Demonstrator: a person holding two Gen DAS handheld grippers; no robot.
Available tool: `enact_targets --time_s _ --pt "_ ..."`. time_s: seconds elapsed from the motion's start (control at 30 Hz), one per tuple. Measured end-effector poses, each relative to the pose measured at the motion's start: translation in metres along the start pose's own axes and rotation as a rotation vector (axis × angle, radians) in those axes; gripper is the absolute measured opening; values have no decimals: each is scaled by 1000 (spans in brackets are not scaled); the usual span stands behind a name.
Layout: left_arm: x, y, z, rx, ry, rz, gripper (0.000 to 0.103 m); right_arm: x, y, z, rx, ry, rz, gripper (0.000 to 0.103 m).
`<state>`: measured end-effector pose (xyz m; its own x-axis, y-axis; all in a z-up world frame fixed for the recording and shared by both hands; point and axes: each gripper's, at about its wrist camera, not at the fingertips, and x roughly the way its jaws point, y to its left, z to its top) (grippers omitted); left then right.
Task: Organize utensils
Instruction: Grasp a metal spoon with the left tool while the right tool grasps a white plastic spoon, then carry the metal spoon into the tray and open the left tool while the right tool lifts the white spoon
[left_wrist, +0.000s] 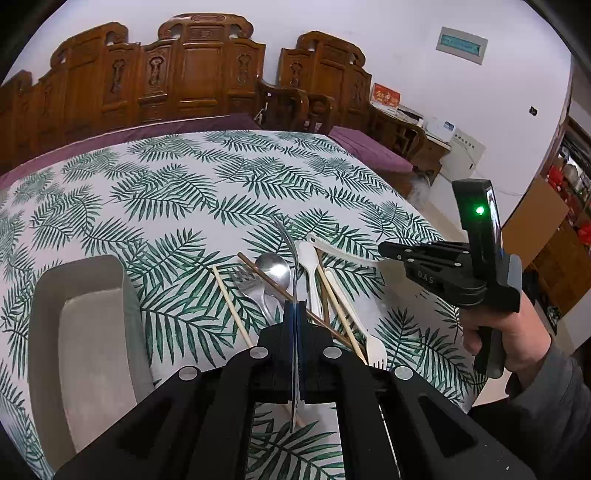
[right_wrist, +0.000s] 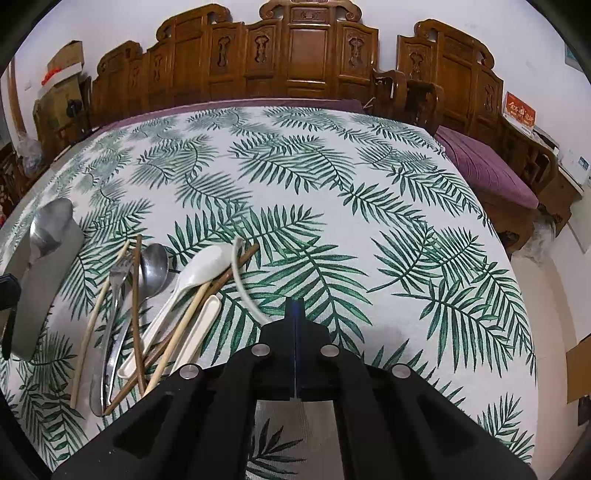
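On the leaf-print worktop, a grey tray sits at the left, empty so far as I can see. A heap of utensils lies just to its right: chopsticks, a fork, metal and white plastic spoons, all crossing one another.

Left gripper: jaws clamped on a large metal spoon. It is edge-on in its own camera, and from the right wrist view its bowl hangs over the tray.

Judgement: the step in hand is setting this spoon down. Lower it lengthwise along the tray and let go only when it is low, or it may clatter out.

Right gripper: jaws together, nothing between them, above bare cloth. The heap lies to their left, with a curved white plastic piece just beside the tips. They must open before any pick.
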<state>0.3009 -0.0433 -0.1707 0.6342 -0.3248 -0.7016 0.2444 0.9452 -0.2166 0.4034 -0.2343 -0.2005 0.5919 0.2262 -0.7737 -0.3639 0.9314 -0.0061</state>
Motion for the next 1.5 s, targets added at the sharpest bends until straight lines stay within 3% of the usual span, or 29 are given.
enact_targets --time_s 0.13,0.2,0.23,0.27,0.3,0.47,0.73,0.83,0.9,1.2,1.5 --pt "0 1 0 -1 1 0 0 -2 7 3 -33 -13 33 2" --pt "0 1 0 -2 2 -1 0 2 10 6 -70 -8 -2 18" --pt "0 1 0 -1 2 -2 0 4 10 7 -78 -8 -5 35" --pt "0 1 0 -3 1 -3 0 6 9 9 -79 -8 -5 43" --pt "-1 1 0 -2 1 -5 0 9 6 12 -82 -7 -15 43" --pt "-1 1 0 1 4 -10 0 29 -10 25 -95 25 -24 43" --pt "-3 2 2 -4 4 -20 0 55 -11 12 -118 109 21 42" --pt "-7 2 2 0 -1 -17 0 56 -16 11 -100 106 13 17" --pt "-10 3 3 1 -4 -9 0 55 -18 10 -88 110 13 7" --pt "-41 17 4 -19 -31 28 0 21 -11 19 -28 74 46 5" --pt "-76 58 -1 -49 -49 118 0 -30 50 26 -47 2 147 5"
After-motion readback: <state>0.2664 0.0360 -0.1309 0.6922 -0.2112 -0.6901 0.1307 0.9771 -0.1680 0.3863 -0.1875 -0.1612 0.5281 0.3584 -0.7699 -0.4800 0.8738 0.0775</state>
